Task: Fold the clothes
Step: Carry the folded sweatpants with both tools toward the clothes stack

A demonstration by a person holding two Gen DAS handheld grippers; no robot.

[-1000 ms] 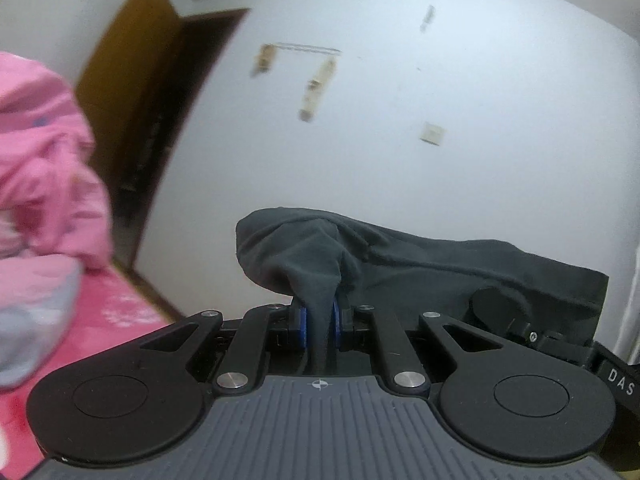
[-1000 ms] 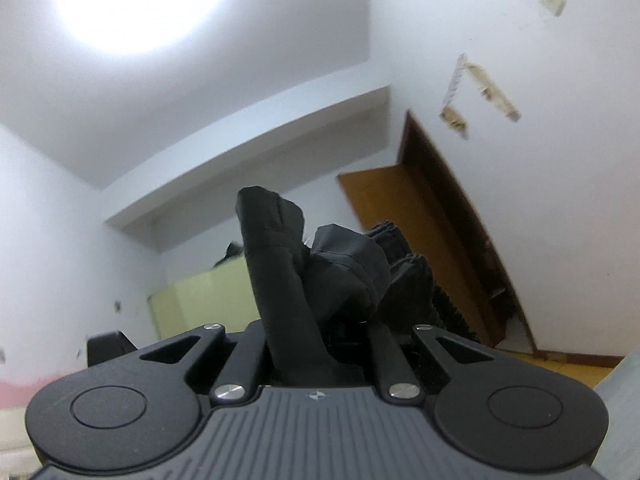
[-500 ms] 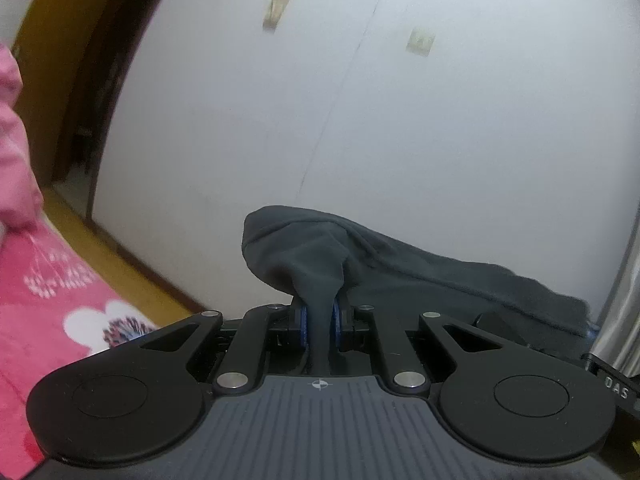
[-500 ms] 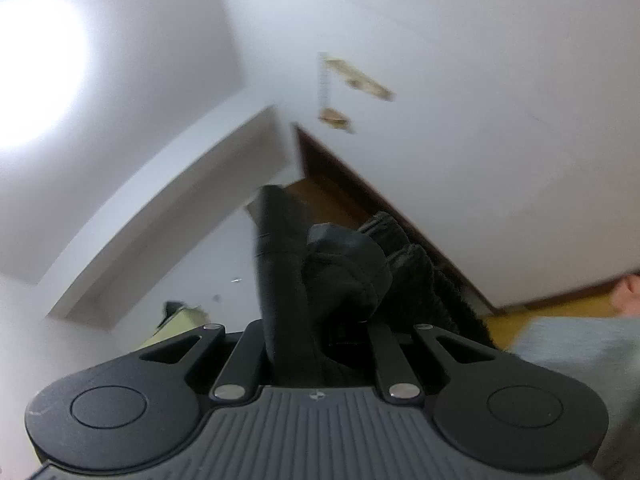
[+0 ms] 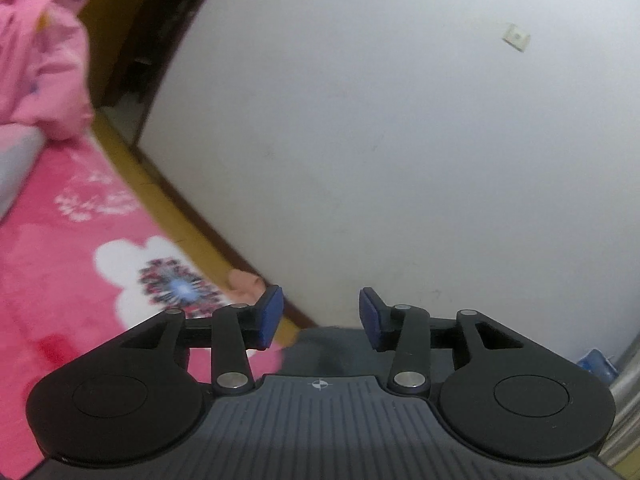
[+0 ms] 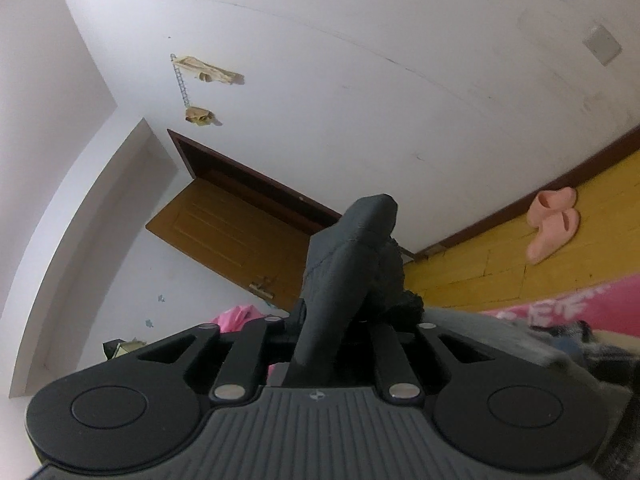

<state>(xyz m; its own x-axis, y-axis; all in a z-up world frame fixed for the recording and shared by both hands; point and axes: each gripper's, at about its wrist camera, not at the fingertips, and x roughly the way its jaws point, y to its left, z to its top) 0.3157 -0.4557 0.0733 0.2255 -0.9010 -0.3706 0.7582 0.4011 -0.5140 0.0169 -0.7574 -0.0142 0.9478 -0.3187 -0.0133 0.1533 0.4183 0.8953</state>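
- Garment (image 6: 344, 264): dark grey cloth, bunched; a fold sticks up above the right gripper (image 6: 334, 330), rest runs down between its fingers to the body. Ribbed black edge (image 6: 404, 304) hangs on its right side.
- Right gripper: fingers drawn in tight on the garment, pads hidden by the cloth.
- In left cam a dark grey patch (image 5: 320, 348) shows low, just past the gripper body, under the gap – prob. same garment, blurred, can't tell for sure.
- Left gripper (image 5: 321, 316): fingers spread wide, blue pads (image 5: 270, 316) bare, nothing between them; not touching the grey patch as far as seen.
- Bedspread (image 5: 52, 264): pink w/ white flower print, left of the left gripper; also a strip right of the garment in right cam.
- Pink pile (image 5: 40, 52) further off on the bedspread, upper left.
- Floor (image 6: 500, 268): yellow, right of the garment, ends at a dark skirting.
- Slippers (image 6: 554, 224): pink pair on the floor, near the skirting.
- Door (image 6: 232, 236): brown, open, behind and left of the garment.
- Wall (image 5: 400, 140): white, fills most of left cam.
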